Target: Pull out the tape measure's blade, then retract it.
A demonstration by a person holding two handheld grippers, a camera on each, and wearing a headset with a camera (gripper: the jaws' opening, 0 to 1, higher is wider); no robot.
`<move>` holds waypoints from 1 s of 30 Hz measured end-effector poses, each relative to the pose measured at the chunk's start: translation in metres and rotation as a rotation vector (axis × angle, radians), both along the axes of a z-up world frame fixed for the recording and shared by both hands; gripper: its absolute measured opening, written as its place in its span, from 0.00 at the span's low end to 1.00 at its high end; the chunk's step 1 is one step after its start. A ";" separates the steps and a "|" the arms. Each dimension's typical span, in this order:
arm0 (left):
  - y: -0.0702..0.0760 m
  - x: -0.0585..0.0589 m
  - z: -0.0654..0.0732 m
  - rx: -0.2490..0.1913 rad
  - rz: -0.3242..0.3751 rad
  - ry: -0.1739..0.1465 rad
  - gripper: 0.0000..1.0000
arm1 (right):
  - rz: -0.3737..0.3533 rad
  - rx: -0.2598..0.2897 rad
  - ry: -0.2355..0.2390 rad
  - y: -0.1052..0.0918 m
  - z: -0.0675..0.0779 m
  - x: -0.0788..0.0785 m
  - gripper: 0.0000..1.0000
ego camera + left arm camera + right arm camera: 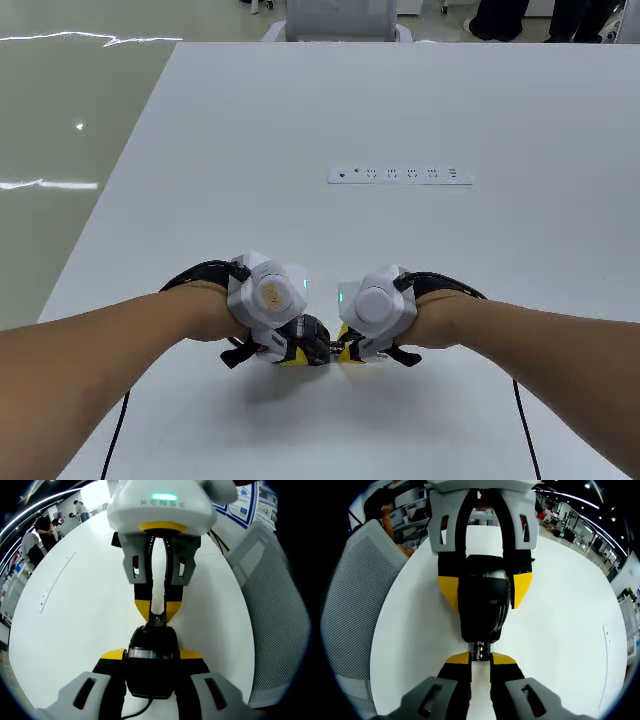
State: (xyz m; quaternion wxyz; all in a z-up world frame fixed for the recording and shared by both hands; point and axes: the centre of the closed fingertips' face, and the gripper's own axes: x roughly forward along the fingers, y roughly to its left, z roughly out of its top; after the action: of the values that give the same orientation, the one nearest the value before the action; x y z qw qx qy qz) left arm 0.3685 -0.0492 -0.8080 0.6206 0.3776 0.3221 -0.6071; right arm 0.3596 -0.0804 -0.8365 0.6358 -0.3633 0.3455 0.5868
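The two grippers meet nose to nose at the near edge of the white bench (pixel 400 110), with the tape measure (pixel 150 672) between them, just above the bench top. The left gripper (pixel 152 654) has its jaws clamped on the black case, one yellow-tipped jaw on each side. The right gripper (pixel 481 657) faces it with its jaws pinched on the blade (pixel 480 650), and only a short length, printed with numerals, shows outside the case mouth. In the head view a hand grips each tool, forearms reaching in from both lower corners, and a thin black cable (pixel 118 430) trails off the left side.

A white power strip (pixel 400 175) lies flat further up the bench, well apart from the grippers. Nothing lies between it and them. A grey mesh-backed chair (pixel 280 605) stands just beside the bench edge near the person. A pale chair (pixel 340 20) stands at the far end. People (pixel 35 535) stand in the background beyond the bench.
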 end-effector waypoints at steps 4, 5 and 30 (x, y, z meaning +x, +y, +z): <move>0.000 0.000 0.000 -0.003 0.000 0.001 0.33 | 0.005 -0.005 0.000 -0.002 0.000 0.000 0.12; 0.000 0.000 0.000 -0.004 0.001 0.001 0.33 | 0.005 -0.006 0.000 -0.003 0.000 0.000 0.12; -0.001 0.001 0.000 -0.003 -0.004 -0.006 0.33 | 0.001 -0.019 -0.001 -0.014 0.000 0.000 0.12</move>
State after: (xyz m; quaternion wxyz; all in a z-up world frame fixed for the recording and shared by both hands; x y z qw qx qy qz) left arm 0.3695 -0.0500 -0.8083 0.6211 0.3790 0.3184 -0.6077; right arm 0.3600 -0.0945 -0.8366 0.6322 -0.3699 0.3506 0.5836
